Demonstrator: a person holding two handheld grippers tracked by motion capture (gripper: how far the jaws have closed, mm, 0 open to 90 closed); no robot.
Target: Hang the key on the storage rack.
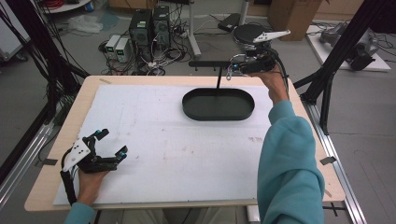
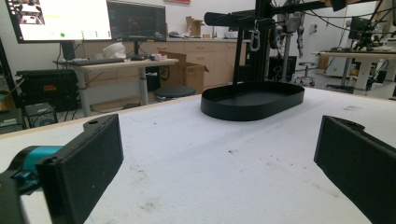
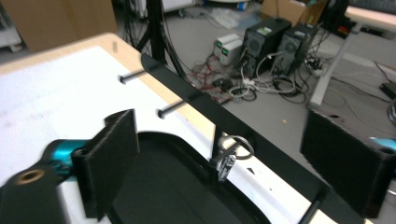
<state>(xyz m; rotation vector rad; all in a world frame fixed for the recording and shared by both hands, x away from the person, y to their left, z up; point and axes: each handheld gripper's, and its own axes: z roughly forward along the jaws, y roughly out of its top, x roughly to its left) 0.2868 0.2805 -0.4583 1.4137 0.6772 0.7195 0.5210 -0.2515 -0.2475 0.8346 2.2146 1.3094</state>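
A white sheet (image 1: 154, 140) covers most of a wooden table (image 1: 93, 81) across the middle of the high view, with a lab floor of computer towers and cables filling the top of the frame. Right of centre, toward the table's far edge, sits a black oval tray (image 1: 218, 112), from which a thin post rises to a black crossbar (image 1: 210, 63) with short pegs.

A person's right arm, in a teal sleeve (image 1: 287, 163), runs up the right side of the frame to the right gripper (image 1: 236, 68), held at the right end of the crossbar in the upper right. In the right gripper view its jaws stand wide apart, and a small silver carabiner (image 3: 229, 161) hangs from a peg of the bar at lower centre, between the two jaws but touching neither.

At the lower left of the high view the left gripper (image 1: 112, 142) rests on the sheet in the person's hand, well apart from the tray, its jaws spread wide and holding nothing. The left gripper view looks across the bare sheet to the tray at centre, with the carabiner (image 2: 254, 39) dangling from the bar at upper right of centre.
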